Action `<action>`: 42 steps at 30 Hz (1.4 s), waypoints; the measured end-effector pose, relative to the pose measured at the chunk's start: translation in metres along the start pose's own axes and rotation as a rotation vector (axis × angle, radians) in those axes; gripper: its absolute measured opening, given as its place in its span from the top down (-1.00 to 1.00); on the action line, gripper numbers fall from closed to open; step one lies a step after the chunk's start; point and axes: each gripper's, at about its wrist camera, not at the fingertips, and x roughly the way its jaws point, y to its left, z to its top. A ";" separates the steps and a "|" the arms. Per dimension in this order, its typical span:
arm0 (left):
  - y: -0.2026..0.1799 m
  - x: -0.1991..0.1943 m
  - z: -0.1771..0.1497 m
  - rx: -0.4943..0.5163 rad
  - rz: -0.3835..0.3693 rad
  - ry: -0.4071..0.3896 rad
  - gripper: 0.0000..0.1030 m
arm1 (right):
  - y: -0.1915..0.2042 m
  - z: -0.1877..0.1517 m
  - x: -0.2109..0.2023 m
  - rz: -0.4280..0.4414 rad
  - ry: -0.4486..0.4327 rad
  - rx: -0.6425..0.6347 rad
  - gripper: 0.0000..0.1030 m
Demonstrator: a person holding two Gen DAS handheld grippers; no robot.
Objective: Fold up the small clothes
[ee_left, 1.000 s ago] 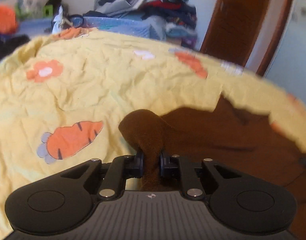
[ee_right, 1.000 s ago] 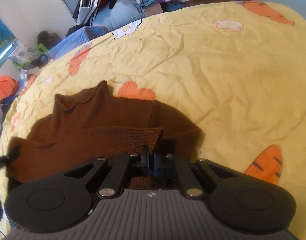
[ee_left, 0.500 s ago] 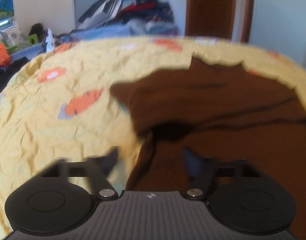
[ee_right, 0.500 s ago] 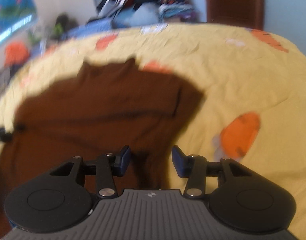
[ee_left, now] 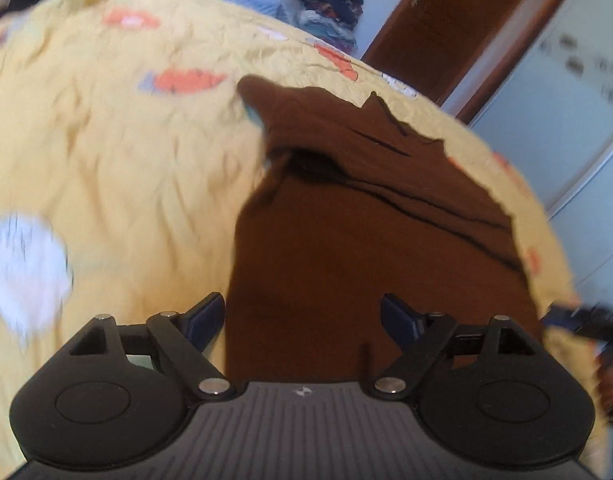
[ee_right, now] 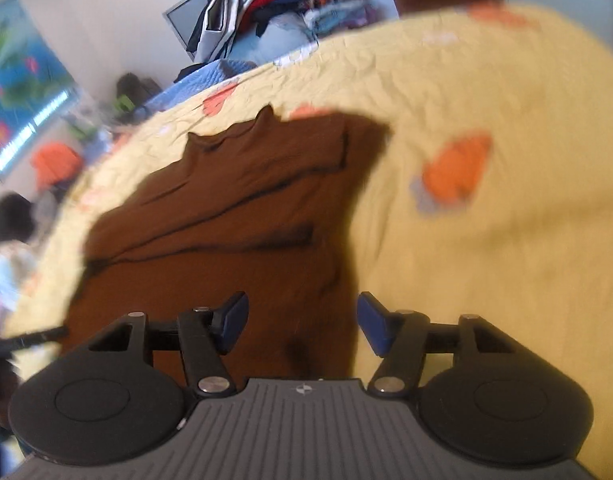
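The brown top (ee_left: 366,248) lies flat on the yellow bedsheet (ee_left: 126,184), collar end away from both cameras, with the sleeves apparently folded across the chest, where dark crease lines run. Its hem end is nearest the claws.

The left claw (ee_left: 302,316) is wide and holds nothing; it hangs over the near left part of the top, its left finger (ee_left: 204,316) about at the garment's left edge. The right claw (ee_right: 302,322) is also wide and empty, over the near right part, its right finger (ee_right: 374,328) close to the top's right edge where cloth meets sheet. Both views are blurred, so whether either claw touches the cloth cannot be told.

The step in hand looks like taking the hem corners to fold the body up toward the collar. To do it well:

- Set each claw squarely on its own corner, one finger sliding under all layers, so that front and back come up together.
- Pinch at matching points on both sides, or the fold line runs crooked.
- Lift only enough to clear the sheet; a high lift may spill the folded sleeves.
- Carry both corners forward at one pace and lay the hem even with the shoulders.
- Avoid catching the bedsheet with the cloth.
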 end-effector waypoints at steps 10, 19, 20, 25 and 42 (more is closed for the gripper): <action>0.010 -0.002 0.000 -0.038 0.073 0.023 0.88 | -0.008 -0.031 -0.003 0.035 0.009 0.075 0.83; 0.024 -0.032 -0.033 -0.156 -0.069 0.113 0.36 | -0.019 -0.053 -0.030 0.144 0.027 0.183 0.19; 0.024 -0.038 -0.041 -0.169 -0.101 0.111 0.11 | -0.017 -0.059 -0.033 0.147 0.052 0.179 0.08; 0.019 -0.045 -0.059 -0.197 -0.148 0.099 -0.03 | -0.005 -0.086 -0.035 0.197 0.116 0.174 0.12; 0.036 -0.076 -0.092 -0.255 -0.247 0.198 -0.35 | -0.016 -0.125 -0.079 0.244 0.097 0.248 -0.46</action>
